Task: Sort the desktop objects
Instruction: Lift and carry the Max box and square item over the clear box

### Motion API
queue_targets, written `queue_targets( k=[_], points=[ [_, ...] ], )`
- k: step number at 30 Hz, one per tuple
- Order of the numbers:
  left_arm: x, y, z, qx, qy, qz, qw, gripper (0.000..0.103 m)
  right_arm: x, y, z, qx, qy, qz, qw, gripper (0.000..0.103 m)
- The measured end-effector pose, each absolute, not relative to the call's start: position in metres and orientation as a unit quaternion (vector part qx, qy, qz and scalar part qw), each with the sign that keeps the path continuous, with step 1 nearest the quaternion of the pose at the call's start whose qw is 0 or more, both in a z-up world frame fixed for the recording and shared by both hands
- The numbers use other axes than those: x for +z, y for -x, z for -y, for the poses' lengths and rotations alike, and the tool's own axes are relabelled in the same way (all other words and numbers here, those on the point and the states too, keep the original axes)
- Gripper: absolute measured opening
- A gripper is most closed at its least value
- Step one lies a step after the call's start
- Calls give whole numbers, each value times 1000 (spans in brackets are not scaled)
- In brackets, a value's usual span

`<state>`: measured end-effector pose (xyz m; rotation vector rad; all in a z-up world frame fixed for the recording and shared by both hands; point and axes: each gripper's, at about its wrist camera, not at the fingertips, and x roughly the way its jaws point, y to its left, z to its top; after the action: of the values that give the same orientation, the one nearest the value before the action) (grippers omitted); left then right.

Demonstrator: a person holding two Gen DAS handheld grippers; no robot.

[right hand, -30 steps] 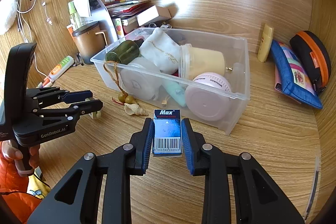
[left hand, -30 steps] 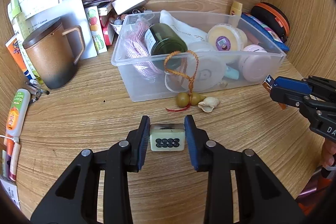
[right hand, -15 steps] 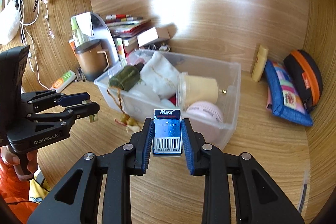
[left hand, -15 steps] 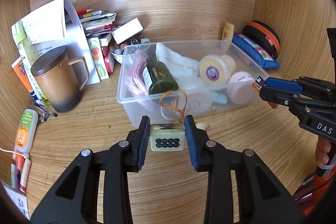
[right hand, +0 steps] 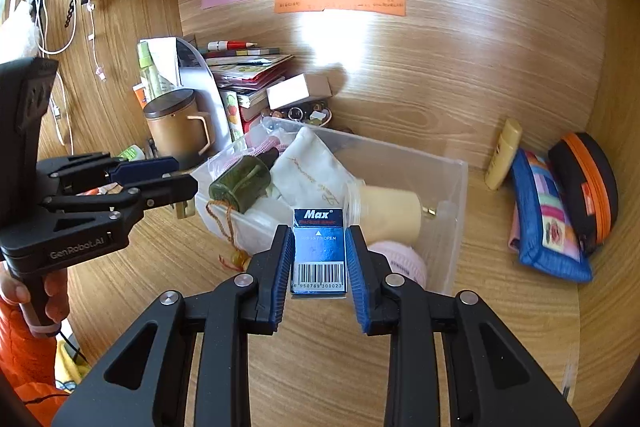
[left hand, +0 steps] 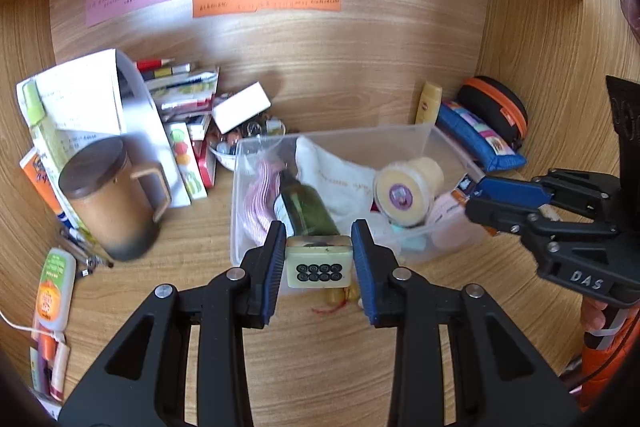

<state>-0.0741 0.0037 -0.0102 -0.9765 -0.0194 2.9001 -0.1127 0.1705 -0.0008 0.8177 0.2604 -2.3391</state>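
Clear plastic bin (left hand: 448,143) is already pretty full. Left tongs (left hand: 319,259) clamped on a mahjong tile (left hand: 319,267), right tongs (right hand: 319,255) on a blue Max box (right hand: 319,247), both just in front of the bin. Gourd charm (left hand: 340,295) and tubes beside the bin look unsorted.

Mug (left hand: 116,203) left of bin (left hand: 448,143), pouches (left hand: 480,139) right.
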Motion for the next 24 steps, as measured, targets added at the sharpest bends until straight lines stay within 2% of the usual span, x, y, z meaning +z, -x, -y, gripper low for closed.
queue_targets(
  k=[11, 24],
  points=[
    [0, 93, -4, 950, 307, 12, 57, 33, 0, 133, -150, -881, -312, -113, 338, 25],
    [-11, 124, -12, 942, 326, 8, 76, 33, -9, 161, -140, -873, -326, -115, 344, 25]
  ],
)
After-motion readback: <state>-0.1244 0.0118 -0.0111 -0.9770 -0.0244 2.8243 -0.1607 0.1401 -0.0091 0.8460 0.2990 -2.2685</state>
